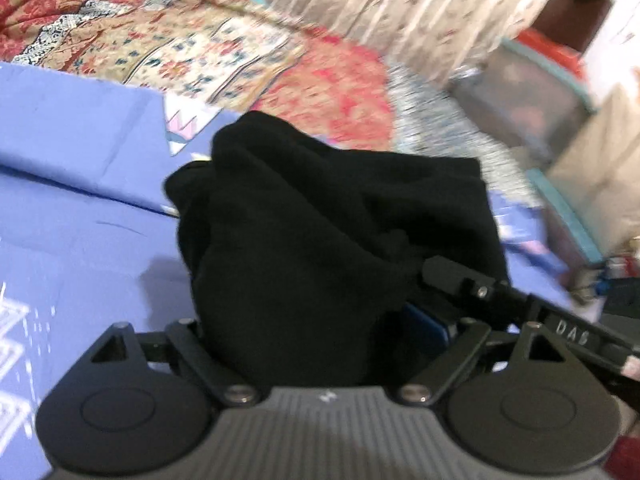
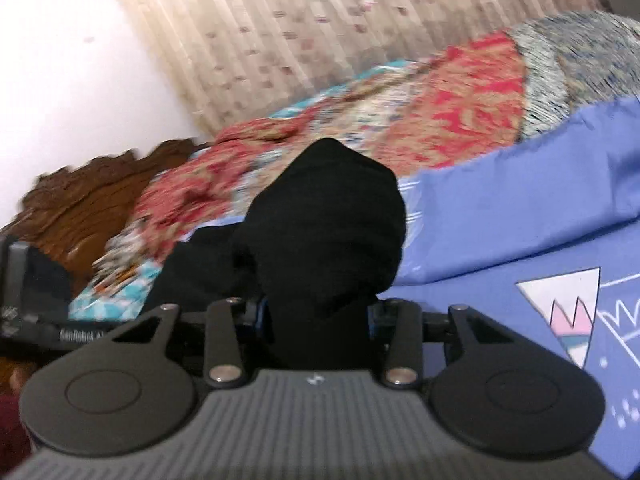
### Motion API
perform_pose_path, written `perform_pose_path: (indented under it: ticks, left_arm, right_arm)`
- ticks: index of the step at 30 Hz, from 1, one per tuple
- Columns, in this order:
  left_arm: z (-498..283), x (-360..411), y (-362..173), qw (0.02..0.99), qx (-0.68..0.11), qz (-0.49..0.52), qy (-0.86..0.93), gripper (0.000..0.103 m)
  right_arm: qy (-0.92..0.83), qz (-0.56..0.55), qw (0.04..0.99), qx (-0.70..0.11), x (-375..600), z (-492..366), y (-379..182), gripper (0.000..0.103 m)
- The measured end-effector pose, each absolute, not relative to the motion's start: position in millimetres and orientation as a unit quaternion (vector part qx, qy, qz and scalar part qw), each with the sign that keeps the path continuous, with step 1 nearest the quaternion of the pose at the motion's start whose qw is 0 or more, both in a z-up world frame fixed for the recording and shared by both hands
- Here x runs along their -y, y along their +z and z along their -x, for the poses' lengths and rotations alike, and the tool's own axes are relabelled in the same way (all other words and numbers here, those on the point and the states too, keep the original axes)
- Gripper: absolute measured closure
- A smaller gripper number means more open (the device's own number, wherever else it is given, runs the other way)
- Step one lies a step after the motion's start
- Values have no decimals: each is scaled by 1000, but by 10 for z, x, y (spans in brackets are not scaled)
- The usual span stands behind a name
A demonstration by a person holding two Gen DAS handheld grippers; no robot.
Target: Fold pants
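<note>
We see both grippers angled downward over the bed. The left gripper [image 1: 320, 320] has black pants [image 1: 328, 216] bunched between its jaws; the fabric hides the pads, so we cannot tell whether they clamp. The right gripper [image 2: 318, 320] has its jaws drawn in against a soft matte bundle of the pants [image 2: 328, 220]. At 9 o'clock lies a smooth blue sheet [image 1: 72, 208]; at 12 o'clock a floral quilt [image 1: 192, 56], then a pleated curtain [image 1: 400, 8]

Both wrist cams close, angled down; share black pants [image 1: 320, 240].
</note>
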State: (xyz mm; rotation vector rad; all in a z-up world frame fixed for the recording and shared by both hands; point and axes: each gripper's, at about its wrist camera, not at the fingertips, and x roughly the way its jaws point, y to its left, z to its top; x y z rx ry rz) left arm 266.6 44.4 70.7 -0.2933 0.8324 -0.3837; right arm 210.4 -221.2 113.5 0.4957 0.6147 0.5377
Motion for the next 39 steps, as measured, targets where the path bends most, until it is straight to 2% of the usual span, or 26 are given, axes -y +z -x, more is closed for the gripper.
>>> perform_pose_path:
  ticks: [2, 4, 7, 9, 13, 19, 27, 39]
  left_arm:
    - [-2906, -312, 457, 884, -426, 121, -152, 15]
    - [-3003, -214, 216, 886, -441, 91, -112, 15]
    - [-2853, -181, 165, 897, -420, 84, -111, 10]
    - [-2703, -172, 208, 903, -410, 69, -107, 10]
    - [-2299, -193, 335, 908, -407, 51, -86, 6]
    - [-1601, -55, 440, 896, -439, 23, -61, 5]
    - [-662, -12, 610, 895, -444, -16, -41, 1]
    - [109, -61, 780, 903, -428, -29, -16, 0]
  right_arm:
    - [217, -235, 890, -326, 2165, -2302, 873, 57]
    - [167, -226, 886, -369, 2121, -2436, 612, 51]
    - [145, -286, 870, -374, 2326, -2336, 462, 45]
    - [138, -304, 871, -360, 2454, -2156, 501, 40]
    - [115, -284, 889, -339, 2558, -1607, 648, 39]
    - [87, -249, 896, -357, 2405, -924, 737, 36]
    - [99, -220, 894, -376, 2186, -337, 853, 22]
    - [109, -222, 887, -391, 2095, 418, 1002, 20]
